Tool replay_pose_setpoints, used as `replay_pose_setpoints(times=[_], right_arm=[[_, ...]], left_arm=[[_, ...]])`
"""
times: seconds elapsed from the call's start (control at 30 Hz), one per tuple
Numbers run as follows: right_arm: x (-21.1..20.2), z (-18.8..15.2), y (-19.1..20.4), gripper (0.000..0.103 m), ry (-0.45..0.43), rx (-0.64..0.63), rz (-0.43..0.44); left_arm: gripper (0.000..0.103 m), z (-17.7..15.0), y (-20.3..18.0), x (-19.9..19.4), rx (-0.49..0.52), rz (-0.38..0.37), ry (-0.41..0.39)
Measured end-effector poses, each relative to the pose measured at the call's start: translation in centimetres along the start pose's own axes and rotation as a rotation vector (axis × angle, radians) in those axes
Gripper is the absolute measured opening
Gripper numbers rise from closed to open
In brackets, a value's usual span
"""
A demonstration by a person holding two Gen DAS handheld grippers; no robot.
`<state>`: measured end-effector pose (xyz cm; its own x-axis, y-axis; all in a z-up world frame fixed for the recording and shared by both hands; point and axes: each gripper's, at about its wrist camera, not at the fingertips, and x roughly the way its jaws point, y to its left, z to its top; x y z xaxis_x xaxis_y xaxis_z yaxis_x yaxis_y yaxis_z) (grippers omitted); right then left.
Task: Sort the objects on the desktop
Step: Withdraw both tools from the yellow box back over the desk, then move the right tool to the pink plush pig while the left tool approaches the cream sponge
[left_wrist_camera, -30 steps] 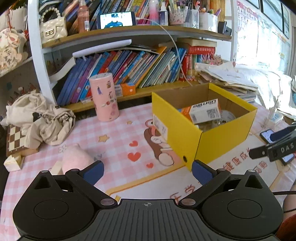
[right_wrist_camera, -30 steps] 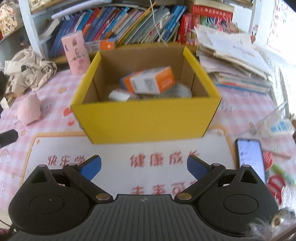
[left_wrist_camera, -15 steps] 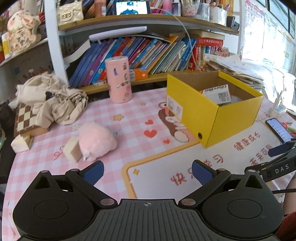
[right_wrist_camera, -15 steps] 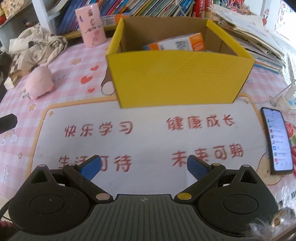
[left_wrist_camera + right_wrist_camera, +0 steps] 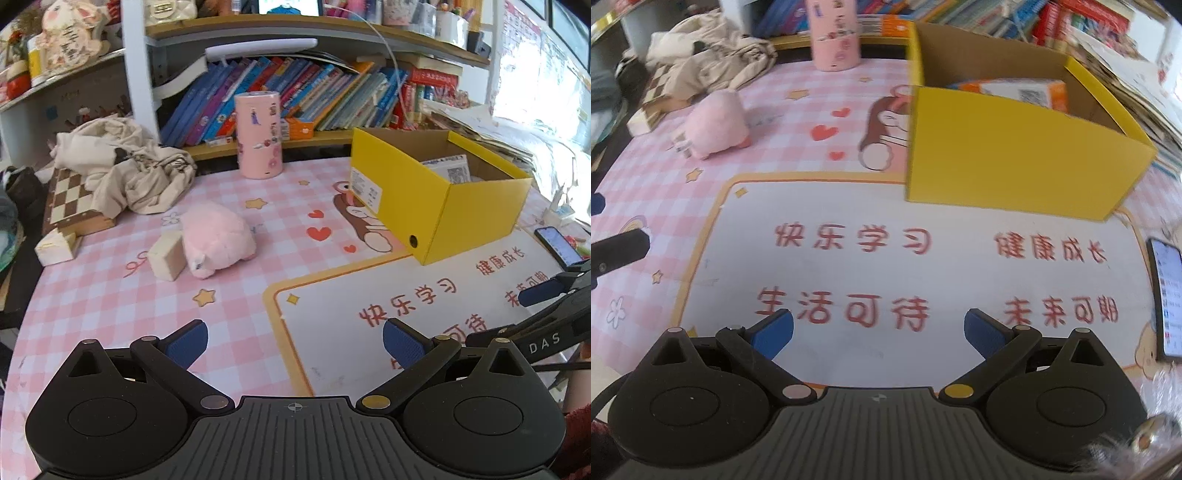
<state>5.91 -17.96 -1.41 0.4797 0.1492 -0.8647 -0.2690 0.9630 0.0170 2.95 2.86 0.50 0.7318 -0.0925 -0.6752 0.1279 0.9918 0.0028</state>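
Note:
A yellow cardboard box (image 5: 469,214) (image 5: 1004,162) stands on the desk mat and holds an orange-and-white carton (image 5: 1019,90) (image 5: 448,168). A pink plush toy (image 5: 216,240) (image 5: 714,123) lies left of the box, touching a small beige block (image 5: 168,256). A pink cylinder (image 5: 258,134) (image 5: 834,33) stands by the shelf. My left gripper (image 5: 295,341) is open and empty above the mat, well short of the plush. My right gripper (image 5: 879,328) is open and empty over the white panel of the mat (image 5: 886,277), in front of the box.
A phone (image 5: 1165,299) (image 5: 557,245) lies at the mat's right edge. A crumpled cloth (image 5: 125,166) covers a chessboard box (image 5: 70,206) at the left, with a white block (image 5: 55,245) beside it. Bookshelves (image 5: 295,92) and paper stacks (image 5: 480,122) line the back.
Both grippers have pulled back from the yellow box toward the near edge. The left view has swung left, bringing the plush and block into full view. Both stay open and empty.

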Motion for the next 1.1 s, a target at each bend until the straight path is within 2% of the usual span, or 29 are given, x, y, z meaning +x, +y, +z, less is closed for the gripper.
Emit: replay_pose_setpoints(times=[0.47,1.1], right_arm=[[1.4,1.6,5.1,0.100,0.008,-0.149,0.048],[4.4,5.1,7.5,0.100,0.014,-0.252,0.099]], left_arm=[[0.102,-1.5,3.8,-1.3,-0.099,0.081,-0.005],[0.102,-1.3,6.7,0.5,-0.192,0.160,0.021]])
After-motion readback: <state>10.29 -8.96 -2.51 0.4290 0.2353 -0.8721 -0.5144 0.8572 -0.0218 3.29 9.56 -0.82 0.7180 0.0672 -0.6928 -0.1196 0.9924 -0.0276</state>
